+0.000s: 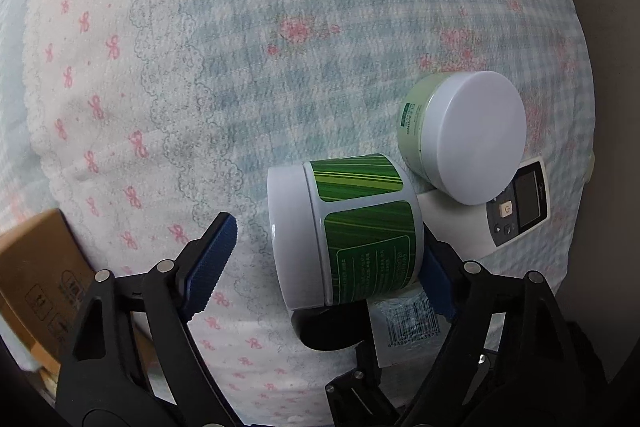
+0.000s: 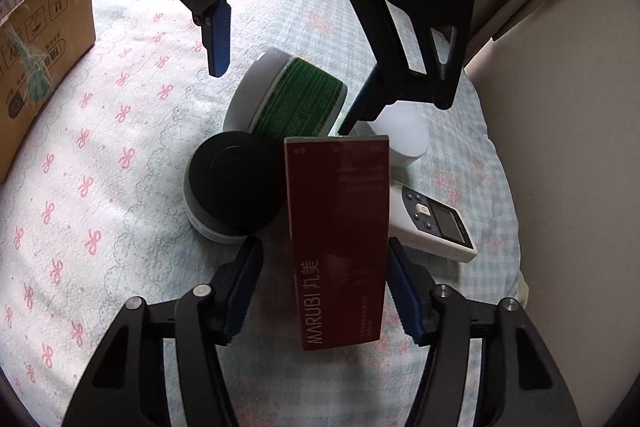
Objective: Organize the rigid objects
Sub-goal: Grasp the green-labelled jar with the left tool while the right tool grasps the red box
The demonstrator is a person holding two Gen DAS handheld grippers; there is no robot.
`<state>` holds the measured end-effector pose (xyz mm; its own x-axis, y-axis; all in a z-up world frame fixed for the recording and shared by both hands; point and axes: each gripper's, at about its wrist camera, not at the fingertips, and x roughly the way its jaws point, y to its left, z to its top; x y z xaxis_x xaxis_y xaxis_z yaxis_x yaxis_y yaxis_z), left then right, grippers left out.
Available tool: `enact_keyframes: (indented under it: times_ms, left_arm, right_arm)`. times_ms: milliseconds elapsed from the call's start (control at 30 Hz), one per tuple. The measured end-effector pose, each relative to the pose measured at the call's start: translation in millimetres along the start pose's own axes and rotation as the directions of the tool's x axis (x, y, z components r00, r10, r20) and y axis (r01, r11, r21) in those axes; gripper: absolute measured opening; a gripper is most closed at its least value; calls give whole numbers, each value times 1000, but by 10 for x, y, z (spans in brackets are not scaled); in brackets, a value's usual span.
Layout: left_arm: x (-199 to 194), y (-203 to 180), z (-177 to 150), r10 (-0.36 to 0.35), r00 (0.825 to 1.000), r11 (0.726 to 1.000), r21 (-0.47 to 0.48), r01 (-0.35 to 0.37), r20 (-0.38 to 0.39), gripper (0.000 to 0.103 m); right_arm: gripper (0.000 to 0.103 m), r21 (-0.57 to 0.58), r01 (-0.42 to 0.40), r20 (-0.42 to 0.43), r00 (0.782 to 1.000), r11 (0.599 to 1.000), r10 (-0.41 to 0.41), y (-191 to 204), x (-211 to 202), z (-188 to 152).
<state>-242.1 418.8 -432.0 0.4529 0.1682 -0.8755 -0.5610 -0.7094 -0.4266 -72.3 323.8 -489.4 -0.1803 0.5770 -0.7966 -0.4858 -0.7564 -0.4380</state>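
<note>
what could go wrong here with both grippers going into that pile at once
Three risks, judging from how things lie:
1. The green-label jar lies on its side between the open left gripper; it may roll away as the jaws close.
2. The pale green jar leans on the remote, so a nudge could topple it.
3. The right gripper straddles the red box close to the left gripper; they might collide.

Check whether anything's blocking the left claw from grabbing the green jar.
Nothing visible does. The green jar lies on its side inside the open left claw; the pale jar and remote sit beyond it.
</note>
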Motion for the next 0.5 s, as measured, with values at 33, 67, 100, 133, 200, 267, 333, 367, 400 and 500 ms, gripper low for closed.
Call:
enact_keyframes:
  times_ms: [33, 67, 100, 133, 200, 267, 333, 367, 400, 500]
  left_arm:
    - [13, 0, -4, -7, 1000, 1000, -1, 7, -3, 81]
    - [24, -5, -3, -14, 1000, 1000, 2, 14, -5, 80]
    - [38, -16, 0, -19, 1000, 1000, 8, 19, -7, 78]
    - [59, -32, 0, -23, 1000, 1000, 13, 24, -11, 73]
    - [100, -76, 1, -33, 999, 999, 25, 33, -23, 62]
    - [120, -121, -6, 2, 1000, 999, 41, -1, -14, 60]
    - [118, -128, -17, 8, 1000, 999, 44, -8, -4, 57]
    - [111, -127, -11, 7, 1000, 999, 43, -7, -5, 56]
    - [107, -127, -15, 5, 1000, 999, 47, -4, -9, 55]
    - [72, -134, -31, 5, 1000, 998, 68, -4, -6, 54]
  right_arm:
    - [55, -7, 4, 4, 1000, 1000, -4, -1, 8, -12]
    - [55, -19, 7, 7, 1000, 1000, -7, -2, 20, -15]
    - [54, -29, 5, 8, 1000, 1000, -5, -9, 35, -9]
    - [52, -36, 0, 10, 1000, 999, 1, -12, 53, -9]
    - [45, -45, 3, 9, 1000, 999, -2, -27, 96, -5]
    - [41, -35, -15, 2, 1000, 999, 15, -70, 133, 6]
    - [39, -33, -27, -6, 1000, 999, 27, -81, 149, 3]
    - [39, -37, -27, -5, 1000, 999, 26, -77, 147, -4]
    - [39, -36, -30, -6, 1000, 999, 30, -82, 145, -10]
    - [38, -22, -56, -11, 998, 998, 55, -130, 145, -27]
